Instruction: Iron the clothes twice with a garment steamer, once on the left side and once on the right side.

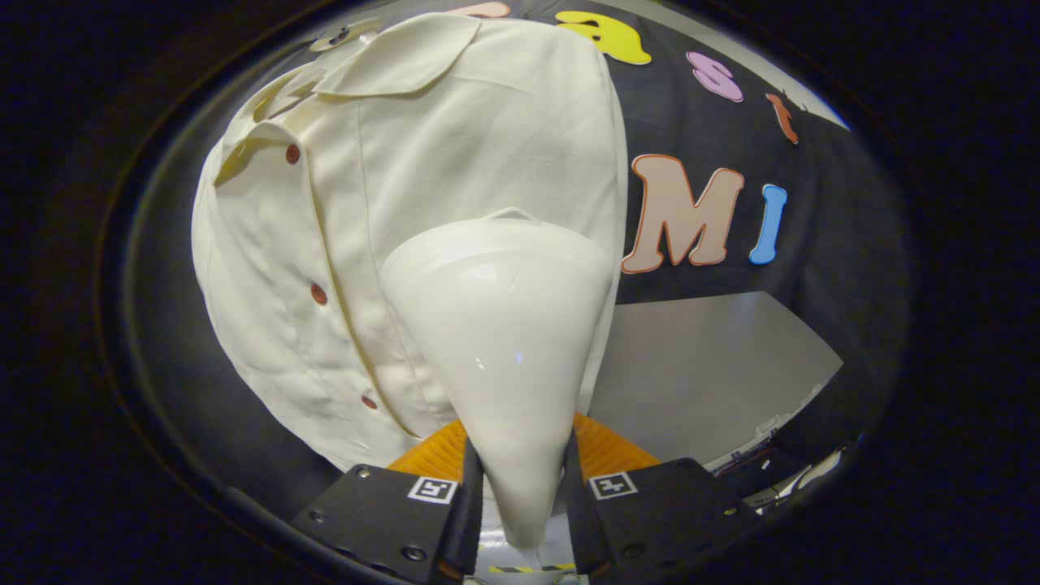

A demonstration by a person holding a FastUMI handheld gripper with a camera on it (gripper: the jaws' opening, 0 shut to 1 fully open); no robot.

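Observation:
A cream shirt point(406, 211) with brown buttons hangs against the booth's black wall, its collar at the top and the button placket running down its left part. My gripper point(520, 479) is shut on the narrow handle end of a white garment steamer point(504, 341). The steamer widens away from the fingers, and its broad head rests against the shirt's right half, about mid height. The fabric behind the head is hidden.
A grey tabletop point(715, 374) lies to the right of the shirt and below the wall. Some cables and small items point(780, 471) sit by the table's near right edge.

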